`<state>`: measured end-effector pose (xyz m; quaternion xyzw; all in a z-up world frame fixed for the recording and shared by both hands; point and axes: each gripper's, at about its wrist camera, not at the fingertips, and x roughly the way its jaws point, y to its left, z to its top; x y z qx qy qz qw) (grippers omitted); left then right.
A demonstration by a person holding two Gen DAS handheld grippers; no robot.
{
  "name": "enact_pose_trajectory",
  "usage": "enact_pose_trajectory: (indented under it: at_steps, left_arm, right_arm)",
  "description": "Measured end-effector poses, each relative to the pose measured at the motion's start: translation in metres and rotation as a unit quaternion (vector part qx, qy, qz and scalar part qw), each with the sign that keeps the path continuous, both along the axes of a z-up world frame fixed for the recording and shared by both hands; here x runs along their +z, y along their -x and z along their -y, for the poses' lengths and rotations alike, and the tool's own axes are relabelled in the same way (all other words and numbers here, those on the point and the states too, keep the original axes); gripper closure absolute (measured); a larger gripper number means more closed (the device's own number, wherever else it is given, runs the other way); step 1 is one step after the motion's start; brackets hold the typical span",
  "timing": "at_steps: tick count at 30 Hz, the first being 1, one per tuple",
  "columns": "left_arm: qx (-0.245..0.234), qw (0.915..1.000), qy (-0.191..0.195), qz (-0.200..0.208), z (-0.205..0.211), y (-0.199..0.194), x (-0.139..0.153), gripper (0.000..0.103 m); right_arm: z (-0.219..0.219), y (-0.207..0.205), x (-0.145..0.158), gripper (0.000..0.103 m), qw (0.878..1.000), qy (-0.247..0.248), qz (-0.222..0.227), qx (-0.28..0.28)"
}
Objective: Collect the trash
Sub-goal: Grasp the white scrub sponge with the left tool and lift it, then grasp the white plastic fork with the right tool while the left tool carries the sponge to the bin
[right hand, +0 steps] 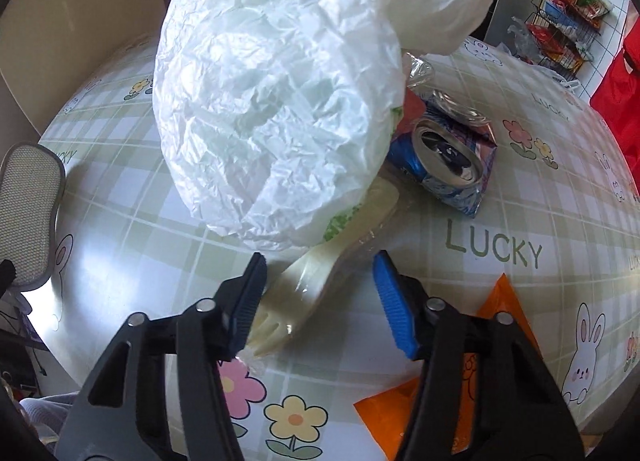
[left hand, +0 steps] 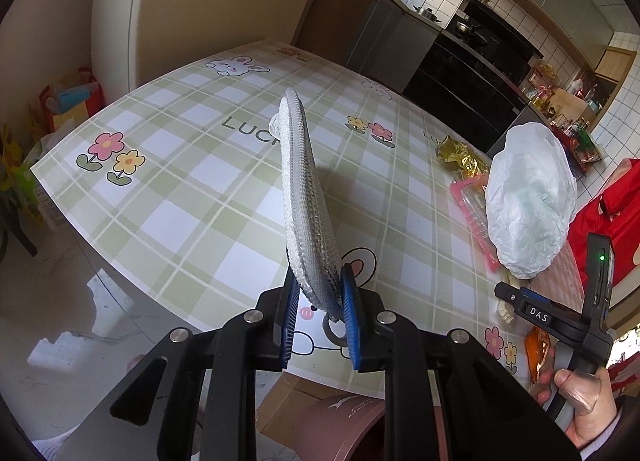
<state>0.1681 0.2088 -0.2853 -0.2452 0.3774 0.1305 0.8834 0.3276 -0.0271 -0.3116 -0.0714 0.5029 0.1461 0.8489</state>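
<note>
Black claw arms fill the bottom of both wrist views. Working down by size: the tabletop (right hand: 520,285), checked green cloth with flowers, rabbits and "LUCKY" lettering, carries everything. On it the crumpled white plastic bag (right hand: 280,93) bulks just ahead of my right claw (right hand: 318,301). Beyond the bag, to its right, a crushed drink can (right hand: 448,157) lies with its open mouth toward me. An orange wrapper (right hand: 400,413) lies flat under my right finger. Smallest, a pale plastic spork (right hand: 304,293) in clear film sits between my right claw's pads; its long axis runs diagonally, tines near my left pad, handle passing up and right under the bag. That claw is partly spread, and the left pad looks to touch the tines, while the right pad stands clear, so no grip yet by my reading. My left claw (left hand: 320,301) is clamped on a grey mesh scrubbing pad (left hand: 300,189), held on edge above the cloth, well apart from the trash. Right hand is plainly nearer the spork; closing across that diagonal shaft seems the move.
</note>
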Motion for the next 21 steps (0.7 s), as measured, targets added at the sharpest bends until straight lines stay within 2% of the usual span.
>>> enact_pose_trajectory:
  at_steps: [3, 4, 13, 21]
  left_arm:
    - [-0.001, 1.0000, 0.001, 0.004, -0.002, 0.001, 0.001, 0.084]
    - [0.000, 1.0000, 0.002, 0.006, -0.002, 0.002, 0.002, 0.085]
    - [-0.020, 0.9995, -0.011, 0.023, 0.007, 0.016, 0.024, 0.087]
    - [-0.058, 0.9972, -0.020, 0.041, 0.032, 0.035, 0.055, 0.087]
  right_arm:
    - [-0.005, 0.006, 0.001, 0.075, 1.000, -0.003, -0.003, 0.013]
    - [-0.005, 0.008, 0.000, 0.077, 1.000, -0.006, -0.005, 0.016]
    - [0.015, 0.041, 0.008, 0.079, 0.997, -0.070, -0.030, 0.017]
    - [0.035, 0.075, 0.035, 0.080, 0.994, -0.108, -0.017, 0.023]
